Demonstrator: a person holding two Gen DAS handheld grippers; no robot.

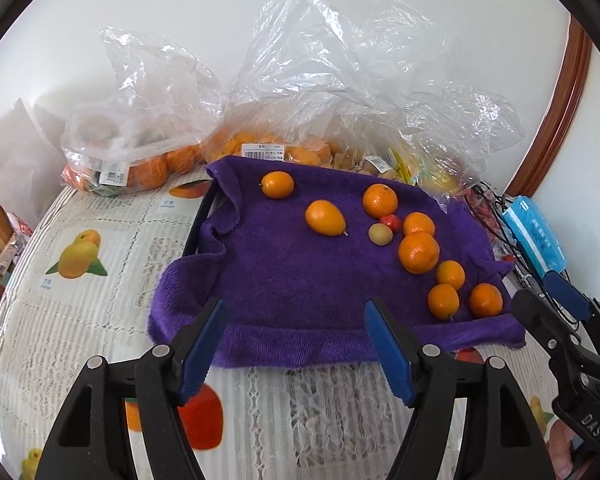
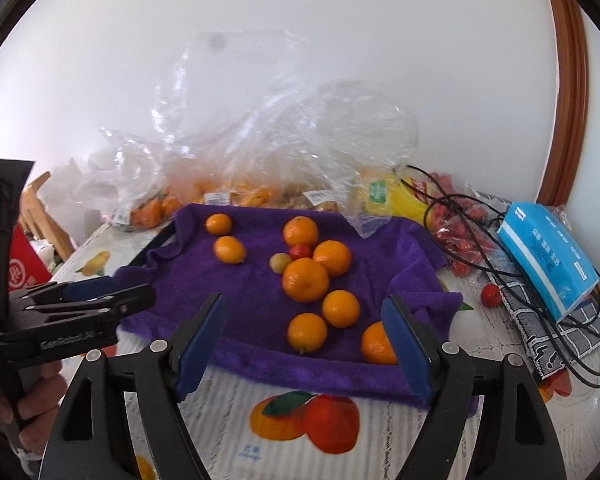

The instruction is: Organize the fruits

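A purple towel lies over a black tray on the table. Several oranges rest on it, mostly toward its right side; the biggest orange sits in the middle of that cluster. A small red fruit and a small tan fruit lie among them. My left gripper hovers open over the towel's near edge, nothing between its fingers. My right gripper is open too, and one orange lies just inside its right finger, untouched.
Clear plastic bags of oranges stand behind the towel against the wall. To the right are a blue tissue pack, black cables, a bag of red fruits and a loose red fruit. A fruit-print tablecloth covers the table.
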